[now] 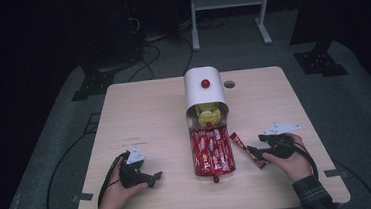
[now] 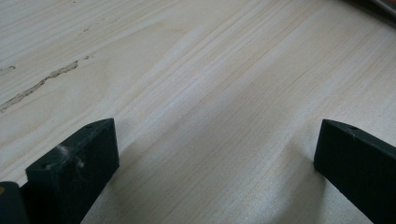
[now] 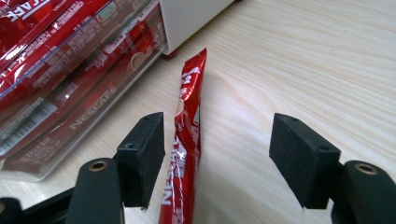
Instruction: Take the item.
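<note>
A white box [image 1: 203,92] with a red knob stands at the table's middle, and a clear drawer [image 1: 211,151] full of red coffee sticks is pulled out toward me. One loose red stick [image 1: 246,150] lies on the wood to the drawer's right. My right gripper [image 1: 253,154] is open over its near end; in the right gripper view the stick [image 3: 187,140] lies between the jaws, close to the left one, untouched. My left gripper [image 1: 155,178] rests open on the table left of the drawer, with bare wood [image 2: 210,116] between its jaws.
The drawer [image 3: 56,74] sits just left of the right gripper's jaws. A round hole [image 1: 229,84] is in the tabletop beside the box. Cables trail off the table's left side. A white metal frame [image 1: 229,11] stands on the floor beyond the table.
</note>
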Demonstrator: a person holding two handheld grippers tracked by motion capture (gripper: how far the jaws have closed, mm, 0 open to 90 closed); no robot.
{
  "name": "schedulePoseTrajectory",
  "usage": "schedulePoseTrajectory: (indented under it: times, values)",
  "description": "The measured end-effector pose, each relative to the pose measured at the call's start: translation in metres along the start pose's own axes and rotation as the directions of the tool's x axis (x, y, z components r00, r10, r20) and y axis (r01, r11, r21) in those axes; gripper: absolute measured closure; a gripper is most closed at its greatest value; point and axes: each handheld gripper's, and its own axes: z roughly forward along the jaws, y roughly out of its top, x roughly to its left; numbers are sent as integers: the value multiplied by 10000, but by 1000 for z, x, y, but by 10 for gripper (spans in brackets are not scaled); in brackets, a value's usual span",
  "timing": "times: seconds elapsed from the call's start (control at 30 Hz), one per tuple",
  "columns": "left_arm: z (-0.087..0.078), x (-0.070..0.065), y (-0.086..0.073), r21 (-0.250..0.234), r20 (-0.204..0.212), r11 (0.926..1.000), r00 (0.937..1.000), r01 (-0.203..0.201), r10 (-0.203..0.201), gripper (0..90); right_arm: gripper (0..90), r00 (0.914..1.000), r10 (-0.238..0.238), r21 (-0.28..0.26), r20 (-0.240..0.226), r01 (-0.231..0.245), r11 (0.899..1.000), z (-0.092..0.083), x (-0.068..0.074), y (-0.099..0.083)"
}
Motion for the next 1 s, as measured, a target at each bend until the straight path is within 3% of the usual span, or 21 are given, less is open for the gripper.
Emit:
schedulePoseTrajectory:
  times: [0.6,1.0]
  values:
    - [0,0,0,-29,0,10000,10000,48,-48,0,303,9974,410,-77,588,-406,9991,-20,-23,-18]
    - [0,0,0,-36,0,10000,10000,48,-48,0,275,9884,705,14,1347,-713,9975,-28,-41,-31]
